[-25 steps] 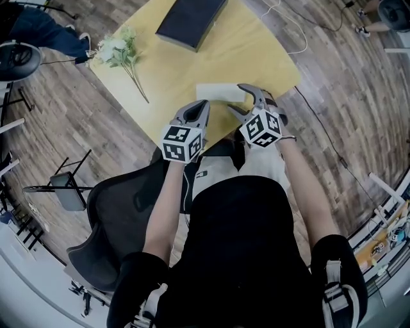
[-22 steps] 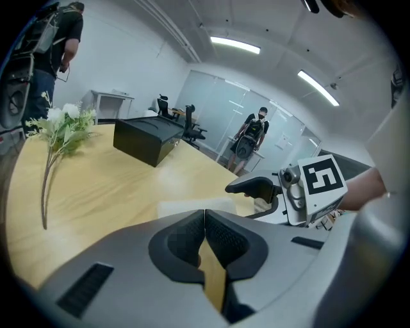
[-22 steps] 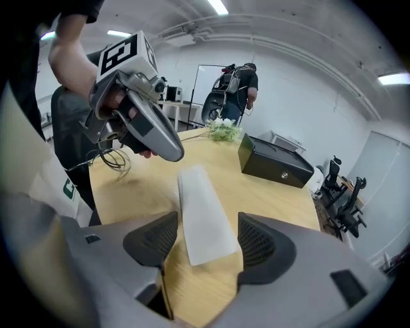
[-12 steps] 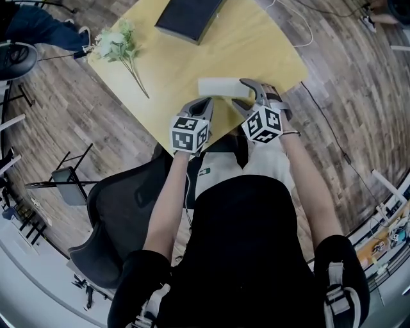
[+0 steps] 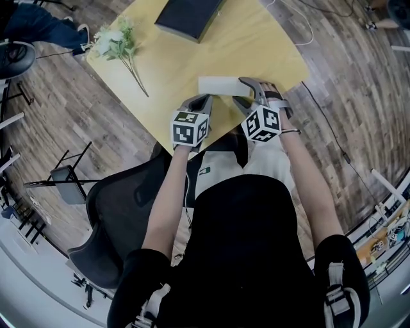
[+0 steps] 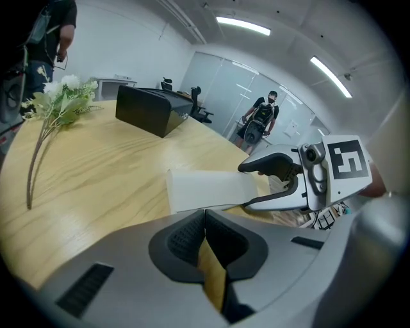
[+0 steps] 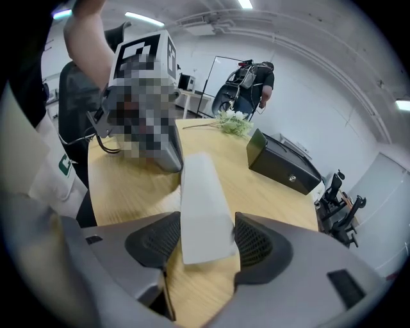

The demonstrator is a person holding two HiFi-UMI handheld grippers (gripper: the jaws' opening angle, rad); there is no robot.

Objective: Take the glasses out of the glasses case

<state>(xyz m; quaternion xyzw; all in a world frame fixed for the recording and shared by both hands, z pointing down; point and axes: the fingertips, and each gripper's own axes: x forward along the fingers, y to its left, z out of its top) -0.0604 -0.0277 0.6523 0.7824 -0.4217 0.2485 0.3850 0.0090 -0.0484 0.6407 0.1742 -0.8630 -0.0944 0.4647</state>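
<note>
Only right gripper view showing right gripper (image 7: 205, 237) closing, not yet gripping, around glasses case (image 7: 204, 205); left gripper (image 6: 205, 214) hovering clenched, empty, beside case. One case, one black box (image 5: 191, 16), one flower sprig (image 5: 118, 45).

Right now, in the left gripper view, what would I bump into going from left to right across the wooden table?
A bunch of white flowers with green leaves → black rectangular box → white oblong glasses case → right gripper, whose grey jaws are closing with the case's end between them.
</note>
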